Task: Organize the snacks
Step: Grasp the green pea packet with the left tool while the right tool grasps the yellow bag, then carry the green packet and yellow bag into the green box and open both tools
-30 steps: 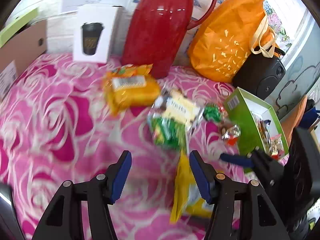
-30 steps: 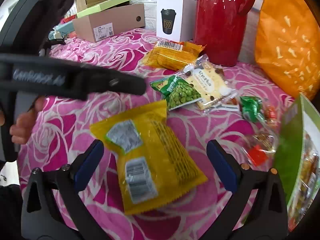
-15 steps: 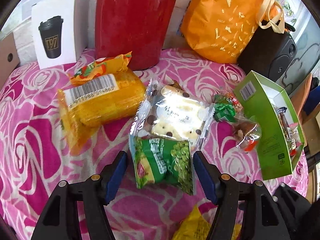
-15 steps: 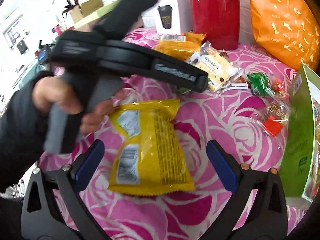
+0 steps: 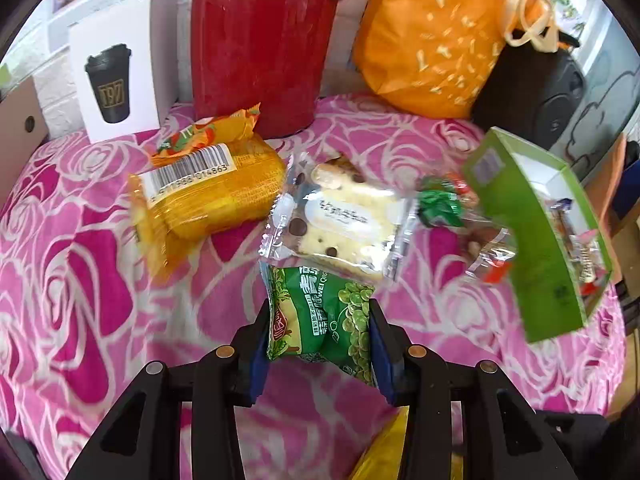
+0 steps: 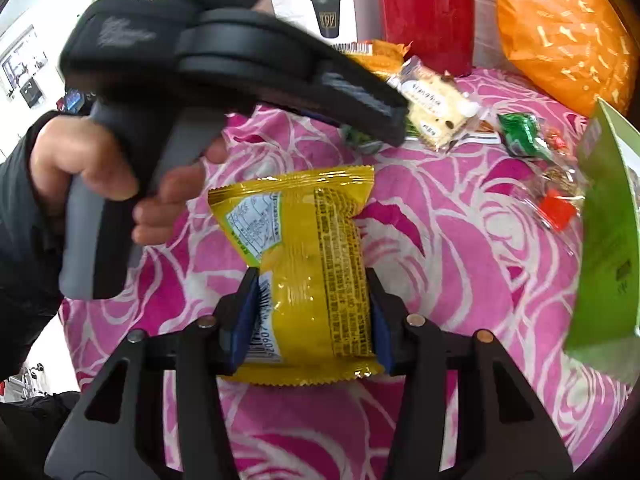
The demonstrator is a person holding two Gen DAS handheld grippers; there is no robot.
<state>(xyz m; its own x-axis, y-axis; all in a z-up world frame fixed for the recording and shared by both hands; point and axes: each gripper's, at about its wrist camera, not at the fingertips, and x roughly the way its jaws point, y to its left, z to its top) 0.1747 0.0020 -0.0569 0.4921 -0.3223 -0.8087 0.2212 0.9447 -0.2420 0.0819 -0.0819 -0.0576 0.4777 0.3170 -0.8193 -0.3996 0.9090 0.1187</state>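
Both hand-held grippers clench packets: left (image 5: 318, 334) green pea packet (image 5: 324, 316), right (image 6: 310, 316) crinkly yellow packet (image 6: 304, 264).

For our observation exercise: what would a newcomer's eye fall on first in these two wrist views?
Probably the tall red flask and the orange bag at the back of the pink rose-print cloth. Next, each pair of tongs is closed on a snack: the left tongs on a green pea packet, the right tongs on a yellow packet. At far right stands an open green box.
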